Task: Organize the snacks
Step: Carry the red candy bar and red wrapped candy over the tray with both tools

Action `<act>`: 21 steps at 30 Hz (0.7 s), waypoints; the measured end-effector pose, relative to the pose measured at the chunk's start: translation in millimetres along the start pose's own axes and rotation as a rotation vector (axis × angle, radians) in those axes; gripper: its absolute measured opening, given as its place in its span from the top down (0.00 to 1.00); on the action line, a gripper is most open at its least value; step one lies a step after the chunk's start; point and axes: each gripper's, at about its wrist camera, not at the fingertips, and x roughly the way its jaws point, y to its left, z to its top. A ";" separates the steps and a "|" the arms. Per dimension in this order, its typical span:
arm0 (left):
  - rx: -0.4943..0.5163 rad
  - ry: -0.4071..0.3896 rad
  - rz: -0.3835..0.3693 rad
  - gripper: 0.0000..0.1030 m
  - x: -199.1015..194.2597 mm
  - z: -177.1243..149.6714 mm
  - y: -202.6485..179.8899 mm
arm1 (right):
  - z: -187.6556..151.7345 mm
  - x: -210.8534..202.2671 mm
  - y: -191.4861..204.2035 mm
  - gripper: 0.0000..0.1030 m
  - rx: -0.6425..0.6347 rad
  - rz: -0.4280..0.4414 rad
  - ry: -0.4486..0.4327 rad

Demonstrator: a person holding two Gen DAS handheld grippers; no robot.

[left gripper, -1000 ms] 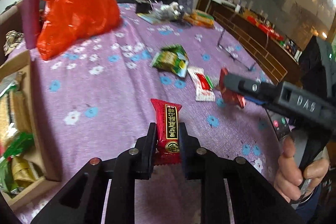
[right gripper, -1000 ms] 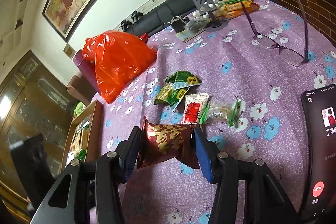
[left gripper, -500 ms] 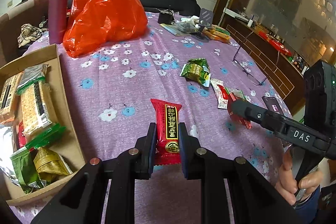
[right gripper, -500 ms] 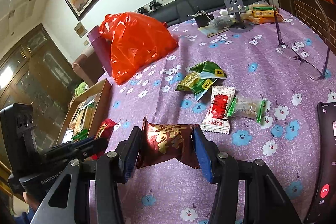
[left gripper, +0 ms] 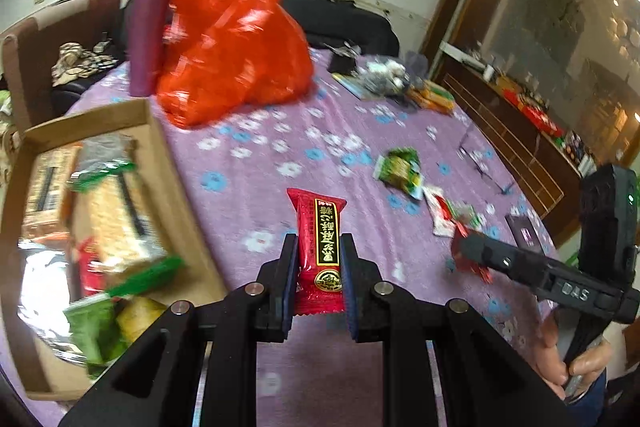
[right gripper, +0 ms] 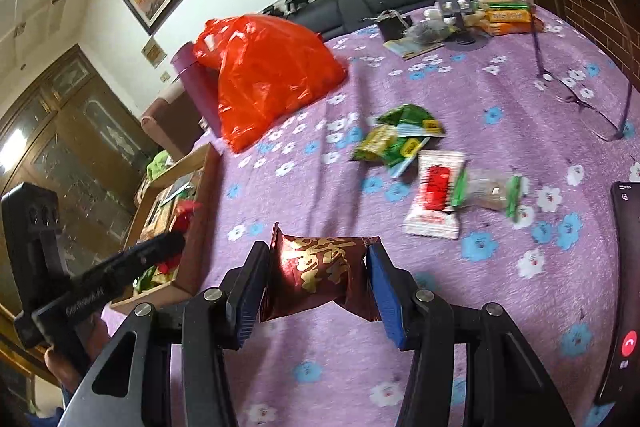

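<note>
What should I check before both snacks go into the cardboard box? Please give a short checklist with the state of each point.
1. Left gripper holds the red snack bar firmly between its fingers: ok.
2. Right gripper holds the dark red gold-printed snack across its width: ok.
3. Cardboard box is open on top and in sight: ok.
4. Free room in the box: cannot tell; it already holds many packets and the picture is blurred.
5. Left gripper is over the box: not ok in its own view, the box lies to the left.
6. Loose snacks remaining on the purple cloth, such as the green packets: not ok, not yet sorted.
</note>
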 end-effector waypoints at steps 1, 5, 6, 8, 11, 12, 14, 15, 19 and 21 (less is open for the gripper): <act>-0.009 -0.006 0.005 0.82 -2.8 0.9 5.7 | 1.4 1.2 6.2 0.47 -0.003 0.007 0.008; -0.079 -0.040 0.045 0.82 -22.3 3.8 47.2 | 13.6 15.3 49.4 0.47 -0.062 0.052 0.055; -0.104 -0.048 0.069 0.82 -27.8 3.6 62.2 | 17.0 21.5 62.9 0.47 -0.085 0.062 0.067; -0.136 -0.055 0.097 0.81 -33.8 3.0 81.9 | 22.4 37.0 88.8 0.47 -0.115 0.086 0.092; -0.186 -0.050 0.162 0.81 -39.4 -1.6 113.6 | 25.3 65.4 123.0 0.46 -0.159 0.111 0.133; -0.203 -0.045 0.179 0.81 -39.9 -3.8 124.0 | 25.6 77.4 135.5 0.46 -0.179 0.111 0.145; -0.229 -0.033 0.207 0.81 -39.9 -7.9 139.0 | 24.9 100.9 155.5 0.46 -0.208 0.118 0.181; -0.233 -0.033 0.222 0.81 -40.1 -9.5 143.3 | 24.4 112.2 163.9 0.46 -0.220 0.119 0.196; -0.247 -0.027 0.256 0.81 -40.5 -10.5 158.8 | 20.3 152.6 193.8 0.46 -0.264 0.105 0.233; -0.252 -0.021 0.270 0.81 -37.7 -9.3 164.3 | 21.3 167.5 204.0 0.46 -0.284 0.086 0.240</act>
